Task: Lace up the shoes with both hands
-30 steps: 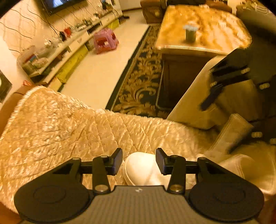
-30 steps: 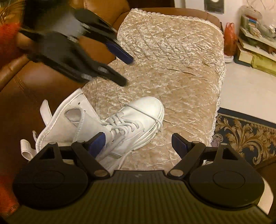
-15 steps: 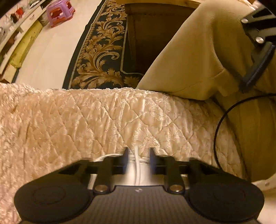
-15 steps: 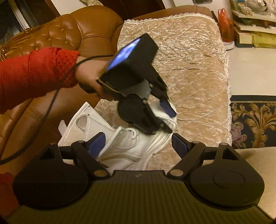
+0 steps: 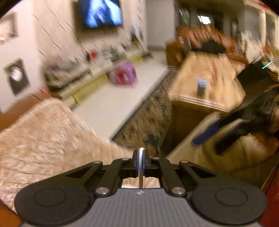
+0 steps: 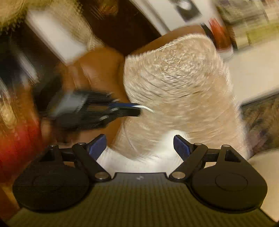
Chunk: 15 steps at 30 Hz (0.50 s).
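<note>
My left gripper (image 5: 141, 158) is shut on a white shoelace (image 5: 140, 167), which runs up between the pads and loops over their tips. In the right wrist view that same left gripper (image 6: 137, 109) hangs above the sofa at left, with the lace end (image 6: 147, 108) sticking out of its tip. My right gripper (image 6: 139, 145) stands open with nothing between its blue pads (image 6: 181, 148). Below it a blurred white shoe (image 6: 137, 164) shows partly, lying on the quilted cream sofa cover (image 6: 177, 83). Both views are smeared by motion.
A brown leather sofa arm (image 6: 97, 69) lies left of the cover. Beyond the sofa are a patterned rug (image 5: 148, 122), a wooden coffee table (image 5: 205, 83) with a small cup (image 5: 201, 86), a pink stool (image 5: 124, 75) and a wall TV (image 5: 100, 13). A red sleeve (image 6: 19, 141) is at left.
The left gripper closed on the lace down at the shoe and has lifted up and away with it. The right gripper rolled and shifted, still open; the shoe sank to its view's bottom.
</note>
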{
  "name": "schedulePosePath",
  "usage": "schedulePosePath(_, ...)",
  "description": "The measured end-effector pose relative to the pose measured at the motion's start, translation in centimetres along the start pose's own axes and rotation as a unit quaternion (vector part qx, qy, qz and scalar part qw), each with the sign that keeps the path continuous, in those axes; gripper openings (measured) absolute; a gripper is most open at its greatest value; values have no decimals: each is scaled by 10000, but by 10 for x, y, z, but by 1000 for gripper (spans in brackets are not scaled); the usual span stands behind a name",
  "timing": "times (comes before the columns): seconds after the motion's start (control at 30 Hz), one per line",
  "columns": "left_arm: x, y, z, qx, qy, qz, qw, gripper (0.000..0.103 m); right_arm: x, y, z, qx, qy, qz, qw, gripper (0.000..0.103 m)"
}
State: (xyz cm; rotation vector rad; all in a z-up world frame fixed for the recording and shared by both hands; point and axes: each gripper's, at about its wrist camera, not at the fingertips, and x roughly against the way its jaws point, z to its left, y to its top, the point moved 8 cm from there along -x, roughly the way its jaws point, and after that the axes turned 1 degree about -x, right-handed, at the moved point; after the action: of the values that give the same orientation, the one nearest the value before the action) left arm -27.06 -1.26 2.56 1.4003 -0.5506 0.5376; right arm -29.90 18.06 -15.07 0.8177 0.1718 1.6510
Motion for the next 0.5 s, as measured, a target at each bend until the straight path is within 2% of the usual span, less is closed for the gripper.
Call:
schedulePosePath(0.03, 14, 5, -5, 45, 93, -181, 9998, 4, -1, 5, -6, -697, 376, -86, 9968, 91)
schedulePosePath(0.07, 26, 8, -11, 62, 169, -320, 9993, 4, -1, 10, -12, -1391, 751, -172, 9873, 91)
schedulePosePath(0.13, 45, 12, -25, 43, 284, -522, 9982, 4, -6, 13, -20, -2480, 1446, -237, 9576, 88)
schedulePosePath(0.17, 52, 13, -32, 50, 329, -609, 9976, 4, -9, 15, -23, -2993, 1804, -264, 9366, 83)
schedulePosePath(0.2, 56, 13, -38, 73, 362, -684, 9970, 4, -12, 15, -22, -3340, 2097, -250, 9186, 80)
schedulePosePath(0.27, 63, 11, -49, 125, 387, -752, 9963, 4, -17, 12, -20, -3586, 2252, -135, 9058, 67)
schedulePosePath(0.33, 64, 6, -58, 60, 428, -696, 9966, 4, -20, 6, -14, -3648, 2345, -63, 9010, 56)
schedulePosePath(0.43, 66, 1, -67, 25, 435, -621, 9971, 4, -22, 0, -5, -3585, 2353, 59, 9034, 44)
schedulePosePath(0.47, 66, -1, -69, 15, 442, -598, 9972, 4, -23, -2, -3, -3564, 2355, 99, 9041, 29)
schedulePosePath(0.5, 67, -1, -69, 2, 458, -573, 9973, 4, -23, -1, 0, -3373, 2223, 81, 9147, 18)
